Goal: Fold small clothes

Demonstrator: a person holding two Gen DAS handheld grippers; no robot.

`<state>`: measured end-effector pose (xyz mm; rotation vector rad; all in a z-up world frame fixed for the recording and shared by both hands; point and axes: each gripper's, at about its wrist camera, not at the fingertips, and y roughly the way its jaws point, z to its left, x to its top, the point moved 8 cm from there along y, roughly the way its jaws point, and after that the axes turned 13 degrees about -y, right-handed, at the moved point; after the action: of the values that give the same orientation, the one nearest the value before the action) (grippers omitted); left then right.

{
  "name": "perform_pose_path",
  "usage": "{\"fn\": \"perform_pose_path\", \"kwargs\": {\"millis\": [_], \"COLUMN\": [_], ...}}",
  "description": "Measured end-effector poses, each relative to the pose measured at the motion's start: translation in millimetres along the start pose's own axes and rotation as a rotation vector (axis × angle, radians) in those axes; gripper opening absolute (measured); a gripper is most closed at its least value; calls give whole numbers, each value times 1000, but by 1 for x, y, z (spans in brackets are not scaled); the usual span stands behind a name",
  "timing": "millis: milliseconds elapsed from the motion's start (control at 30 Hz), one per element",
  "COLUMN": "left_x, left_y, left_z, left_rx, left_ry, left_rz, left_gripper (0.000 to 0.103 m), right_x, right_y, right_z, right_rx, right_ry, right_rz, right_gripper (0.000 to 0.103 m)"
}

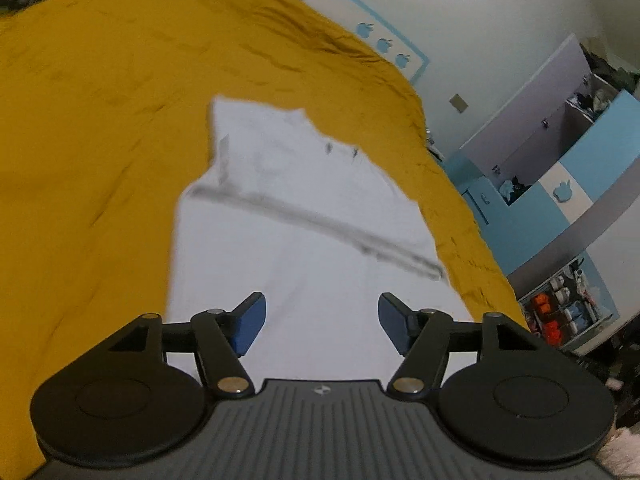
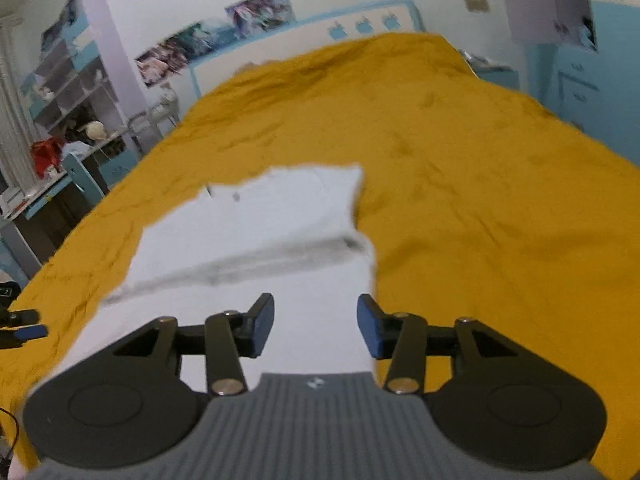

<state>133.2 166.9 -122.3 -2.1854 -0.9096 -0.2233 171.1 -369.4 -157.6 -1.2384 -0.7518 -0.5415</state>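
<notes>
Left tool (image 1: 322, 320) spread; white garment (image 1: 304, 216) lengthwise, running away over bedspread (image 1: 100, 120).

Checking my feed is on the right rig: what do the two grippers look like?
The left gripper and right gripper look identical: black linkage arms with silver pivot pins, round black discs at either side, blue pads on the fingertips, and a ribbed grey body bearing a small white logo. No cables or sleeves show on them.
</notes>
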Motion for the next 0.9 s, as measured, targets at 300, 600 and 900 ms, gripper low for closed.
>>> {"fn": "perform_pose_path", "kwargs": {"millis": [300,600,900], "left_x": [-23,-37,-48], "left_y": [-57,-38,-12], "left_z": [73,82,81], "left_rx": [93,15,-62], "left_ry": [-226,-332,-432], "left_rz": [-38,-13,54], "left_gripper": [75,76,76], "right_x": [-77,-100,-100], "right_y": [-36,-21,-2], "right_z": [-1,11,18], "right_rx": [48,95,164], "right_ry": [167,255,314], "right_rz": [75,128,141], "right_gripper": [47,48,52]}}
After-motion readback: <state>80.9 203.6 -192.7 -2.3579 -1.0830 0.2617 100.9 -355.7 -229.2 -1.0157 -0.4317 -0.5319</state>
